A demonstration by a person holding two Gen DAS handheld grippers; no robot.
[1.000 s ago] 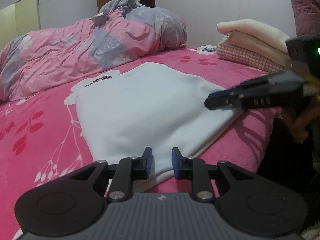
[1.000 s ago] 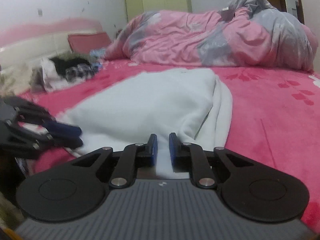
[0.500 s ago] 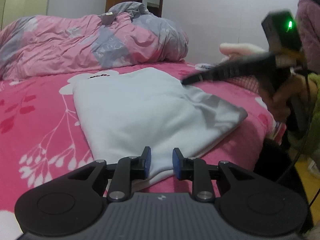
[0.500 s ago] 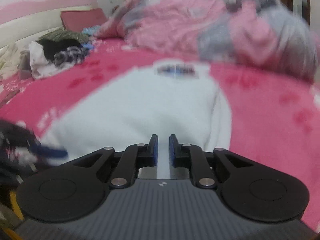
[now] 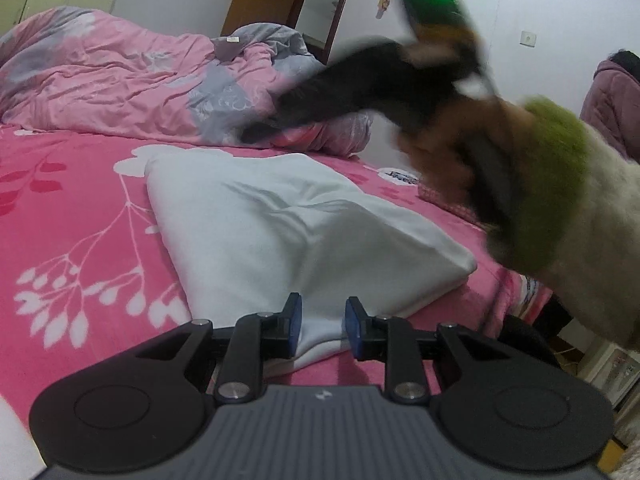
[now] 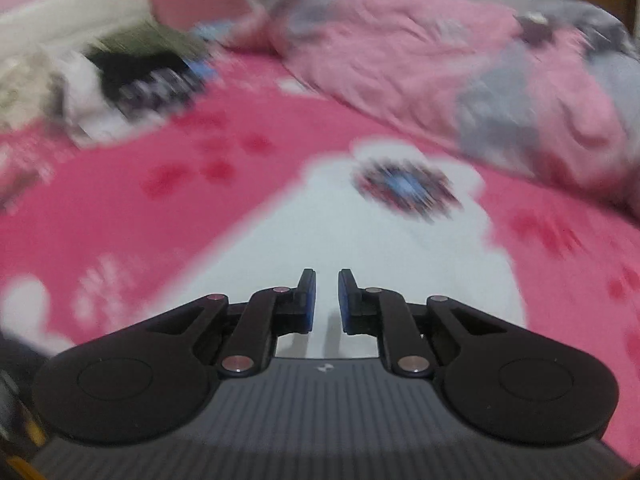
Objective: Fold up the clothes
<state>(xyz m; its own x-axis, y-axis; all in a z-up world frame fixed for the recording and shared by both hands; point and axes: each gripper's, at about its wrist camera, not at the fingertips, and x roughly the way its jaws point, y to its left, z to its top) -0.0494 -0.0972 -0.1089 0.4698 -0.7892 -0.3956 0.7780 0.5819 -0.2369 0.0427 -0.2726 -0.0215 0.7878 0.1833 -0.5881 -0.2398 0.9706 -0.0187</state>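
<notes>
The left gripper has its fingers partly apart, with the near corner of the white garment showing in the gap. I cannot tell whether the pads actually press the cloth. A crease runs from that corner up across the fabric, which suggests some pull.

The right gripper has its fingers only narrowly apart, with nothing between them. It hangs blurred above the garment's far half, toward the printed logo.

The garment lies flat on the pink bed, already narrowed into a long panel, its near end at the bed's edge and the crumpled duvet well beyond it.

The step in hand looks like setting up the next fold, end over end. To do it well:

- The left should take a firm, full-depth bite on the near corner.
- The right should open wider before descending on the opposite near corner, not the middle.
- Both should lift level and together.
- The crease is best smoothed first, or it will be folded in.
</notes>
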